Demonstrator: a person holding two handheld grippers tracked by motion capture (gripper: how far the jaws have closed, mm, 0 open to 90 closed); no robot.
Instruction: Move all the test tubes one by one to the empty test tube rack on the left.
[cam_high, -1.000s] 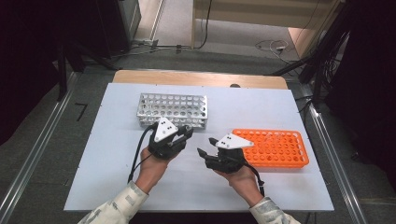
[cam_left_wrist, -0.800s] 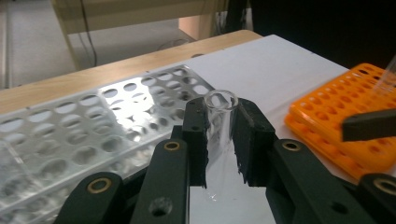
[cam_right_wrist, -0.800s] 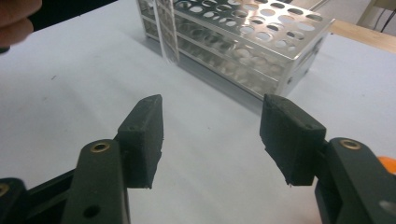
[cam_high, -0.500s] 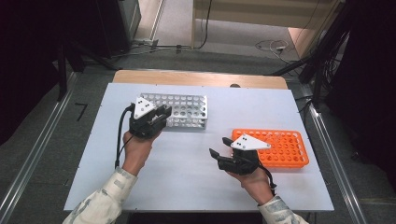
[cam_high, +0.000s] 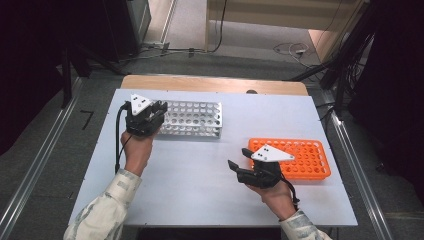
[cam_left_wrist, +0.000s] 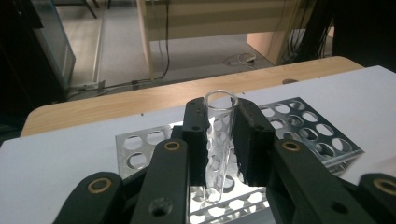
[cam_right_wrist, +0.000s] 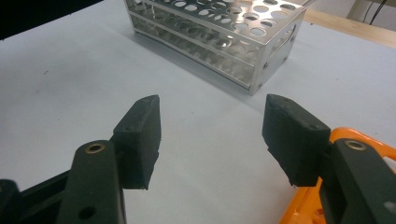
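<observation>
In the high view the left gripper (cam_high: 159, 108) is hovering at the upper left of the frame, over the left end of the metal rack (cam_high: 192, 119), with the person's left hand (cam_high: 136, 150) reaching up from the bottom edge. In the left gripper view its jaws are pinching a clear glass test tube (cam_left_wrist: 217, 140) between their pads; the tube is standing upright in the middle of that frame, its open rim rising just above the jaw tips and its lower end hanging just over the holes of the metal rack (cam_left_wrist: 317, 135) beneath it. Whether the tube's bottom is touching the rack is hard to tell.

The right gripper (cam_high: 239, 159) is sitting in the lower right of the high view, just left of the orange rack (cam_high: 307, 159) and well apart from the metal rack. In the right gripper view its jaws are standing spread, having just been opening, with nothing between them but the bare white worktop (cam_right_wrist: 65, 79); an orange corner of the rack (cam_right_wrist: 303, 205) is showing at the lower right of that frame, and the metal rack (cam_right_wrist: 219, 28) is lying across the top
</observation>
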